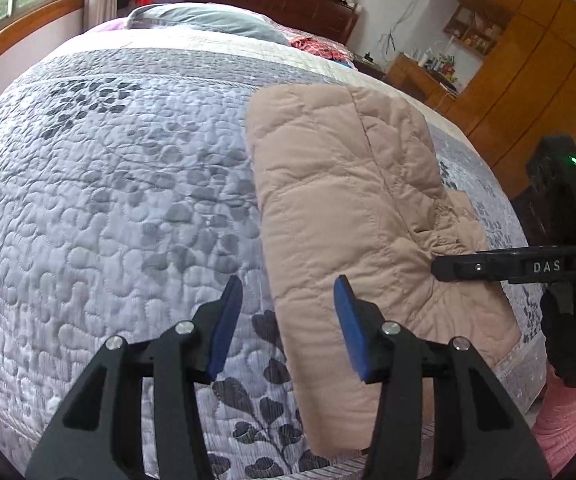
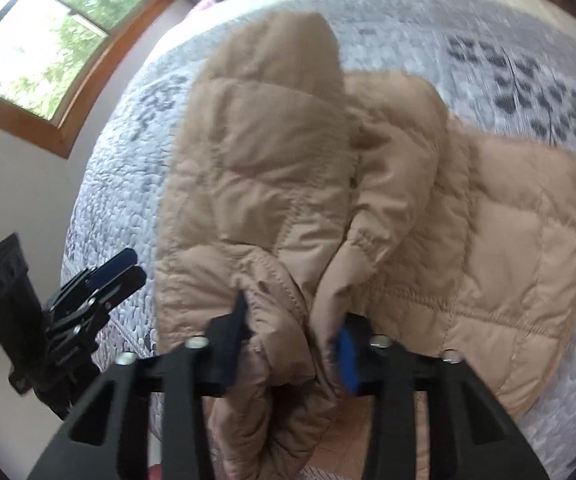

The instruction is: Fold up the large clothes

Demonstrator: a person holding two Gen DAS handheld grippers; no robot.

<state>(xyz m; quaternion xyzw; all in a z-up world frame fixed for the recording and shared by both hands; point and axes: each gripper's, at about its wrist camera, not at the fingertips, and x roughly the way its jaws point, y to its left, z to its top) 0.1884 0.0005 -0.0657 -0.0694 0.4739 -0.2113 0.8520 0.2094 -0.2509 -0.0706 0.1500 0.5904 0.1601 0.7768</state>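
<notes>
The tan jacket (image 1: 328,208) lies on the bed (image 1: 107,200), already folded into a long strip. Right tongs (image 2: 292,344) pinch its near edge; left tongs (image 1: 288,320) hang empty, half-open (beside it). A crosswise fold likely remains.

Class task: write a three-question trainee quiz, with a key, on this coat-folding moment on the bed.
1. True or false: the left gripper holds the tan quilted coat.
2. What do the right gripper pads pinch?
A. pillow
B. coat fabric
C. curtain
3. Fill in: the coat lies on a grey ____.

Key:
1. False; its jaws stand open with nothing between the pads.
2. B
3. Bedspread
</notes>
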